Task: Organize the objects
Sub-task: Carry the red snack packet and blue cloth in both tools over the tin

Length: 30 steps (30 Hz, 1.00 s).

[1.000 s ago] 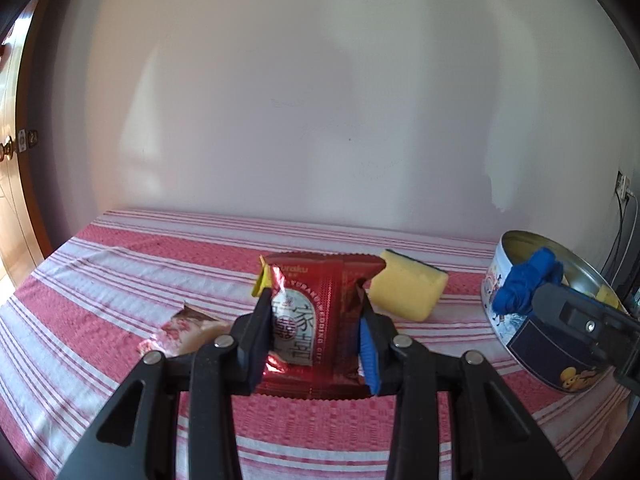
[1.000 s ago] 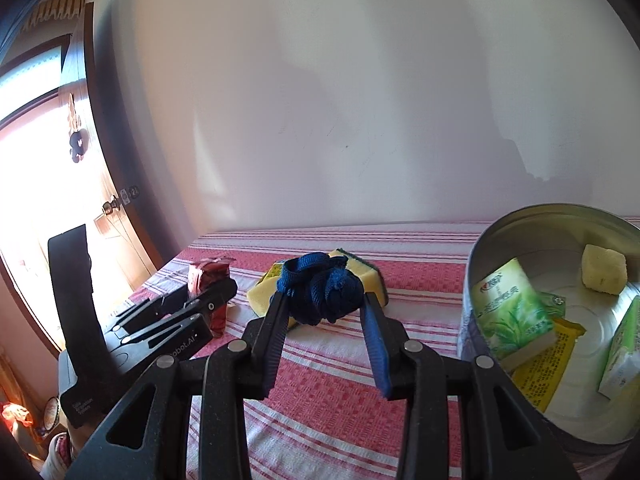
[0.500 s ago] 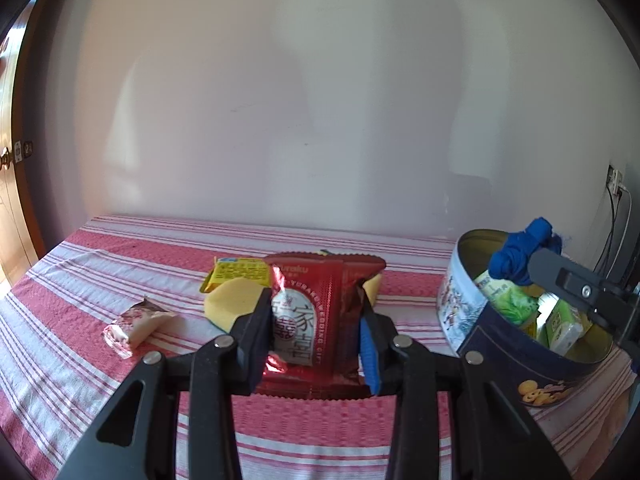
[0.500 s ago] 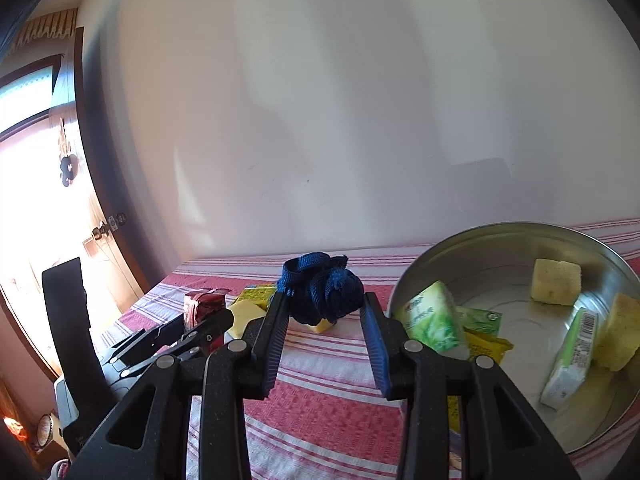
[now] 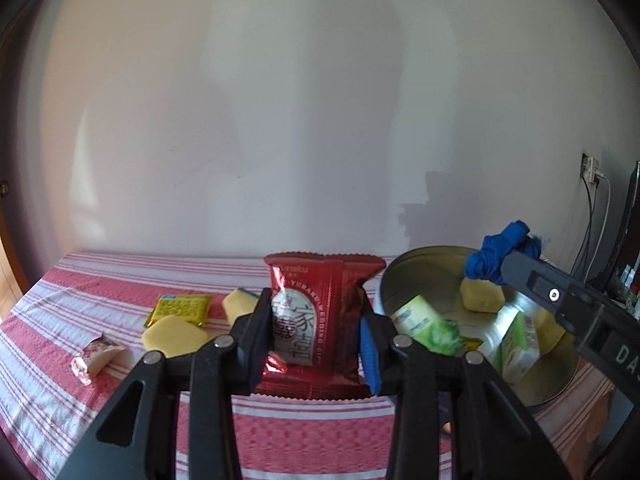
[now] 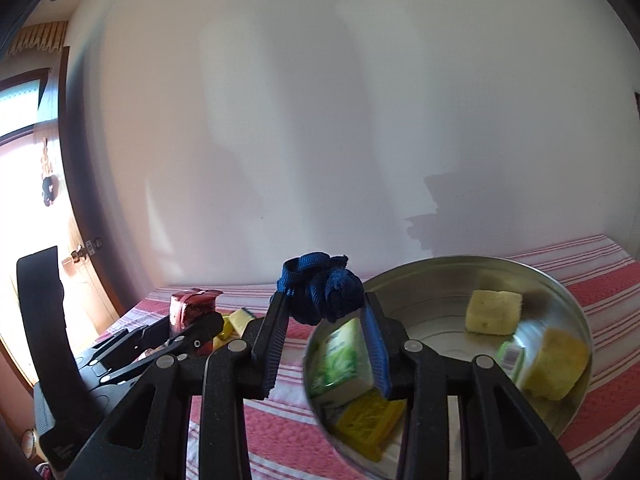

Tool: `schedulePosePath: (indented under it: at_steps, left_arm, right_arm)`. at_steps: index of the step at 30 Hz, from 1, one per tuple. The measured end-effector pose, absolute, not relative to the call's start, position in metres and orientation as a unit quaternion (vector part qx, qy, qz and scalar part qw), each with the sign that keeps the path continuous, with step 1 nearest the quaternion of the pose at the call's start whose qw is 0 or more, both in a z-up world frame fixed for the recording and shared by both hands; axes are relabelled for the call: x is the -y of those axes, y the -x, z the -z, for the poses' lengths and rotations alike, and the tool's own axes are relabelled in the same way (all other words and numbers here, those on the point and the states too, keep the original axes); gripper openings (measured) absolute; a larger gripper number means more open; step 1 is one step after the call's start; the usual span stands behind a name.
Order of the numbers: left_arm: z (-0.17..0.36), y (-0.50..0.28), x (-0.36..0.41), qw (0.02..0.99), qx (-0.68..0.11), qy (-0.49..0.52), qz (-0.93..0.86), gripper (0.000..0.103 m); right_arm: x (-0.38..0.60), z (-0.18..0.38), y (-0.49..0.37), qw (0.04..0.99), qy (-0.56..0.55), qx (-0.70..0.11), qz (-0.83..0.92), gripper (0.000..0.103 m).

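Observation:
My left gripper (image 5: pixel 314 312) is shut on a red foil snack packet (image 5: pixel 318 312), held upright just left of the round metal tin (image 5: pixel 404 272). My right gripper (image 6: pixel 325 312) is shut on a knotted blue cloth strap (image 6: pixel 320 300), held above the tin's (image 6: pixel 568 292) left rim. The same strap (image 5: pixel 502 258) and right gripper show in the left wrist view above the tin. In the right wrist view the red packet (image 6: pixel 194 306) and left gripper (image 6: pixel 200 326) appear at the left. Inside the tin lie green packets (image 6: pixel 340 360), a yellow packet (image 6: pixel 368 416) and yellow sponge pieces (image 6: pixel 494 312).
On the red-and-white striped cloth (image 5: pixel 80 360) left of the tin lie a yellow packet (image 5: pixel 182 309), two yellow sponge pieces (image 5: pixel 172 336) and a small pink wrapped sweet (image 5: pixel 94 358). A white wall stands behind. Cables and a socket (image 5: pixel 591 170) hang at the right. A door (image 6: pixel 36 240) is at the left.
Both grippers have carried their loads to the right toward the tin, which now sits closer and larger in both views. The loose items on the cloth have slid leftward in view.

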<state>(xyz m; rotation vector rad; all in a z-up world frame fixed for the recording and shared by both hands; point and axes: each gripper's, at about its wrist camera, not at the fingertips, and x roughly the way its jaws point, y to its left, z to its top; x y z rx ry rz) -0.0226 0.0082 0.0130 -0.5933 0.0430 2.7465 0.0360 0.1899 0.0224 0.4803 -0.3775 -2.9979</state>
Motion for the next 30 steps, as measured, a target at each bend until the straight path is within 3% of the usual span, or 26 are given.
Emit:
schedulePosePath:
  at_steps: [22,30]
  left_arm:
    - [-0.014,0.022,-0.115,0.239,-0.06,0.218,-0.944,0.037]
    - [-0.007,0.027,-0.153,0.245,-0.071,0.24,-0.937,0.037]
  right_arm:
    - [-0.305,-0.024,-0.045,-0.08,-0.138,0.127,0.979,0.04]
    - [-0.311,-0.013,-0.032,-0.103,-0.156,0.085,0.979,0.04]
